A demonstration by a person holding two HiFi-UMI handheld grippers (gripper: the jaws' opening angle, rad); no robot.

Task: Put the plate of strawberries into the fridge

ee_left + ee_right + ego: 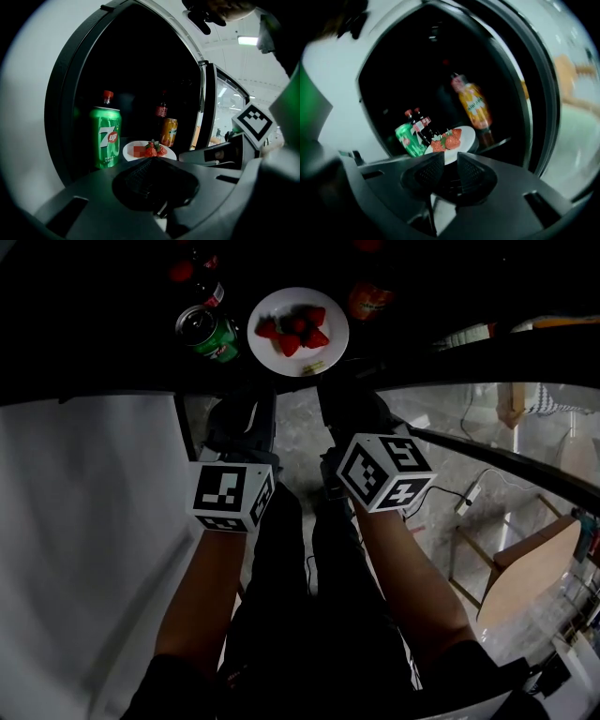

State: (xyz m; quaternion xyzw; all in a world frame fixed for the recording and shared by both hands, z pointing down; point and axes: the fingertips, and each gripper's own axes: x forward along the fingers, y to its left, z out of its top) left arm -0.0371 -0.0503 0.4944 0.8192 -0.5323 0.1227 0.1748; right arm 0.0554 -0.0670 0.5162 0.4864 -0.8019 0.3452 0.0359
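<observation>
- Fridge (60, 112): white body, dark interior, standing open; the plate and the drinks are on one shelf inside
- Glass door (469, 427): swung out on the person's right, with the room floor showing through it
- Person: both forearms reach forward from the bottom of the head view, each hand holding a gripper in front of the opening
- Left gripper (152, 168): jaws closed together with nothing between them; it is held short of the shelf and clear of the plate, pointing between the can and the plate
- Right gripper (451, 164): jaws a narrow gap apart, gripping nothing; the near rim of the plate shows through the gap, and contact with it cannot be confirmed
- Marker cubes: one on each gripper, the left (232, 495) level and the right (384, 472) tilted
- Plate (319, 357): white, round, flat on the fridge shelf between the can and the orange drink bottle
- Orange drink bottle (473, 107): upright to the right of the plate, near it
- 7UP can (105, 136): green, upright just to the left of the plate
- Cola bottles (417, 124): red caps, standing behind the can
- Strawberries (292, 331): red, green-leaved, clustered at the plate's centre
</observation>
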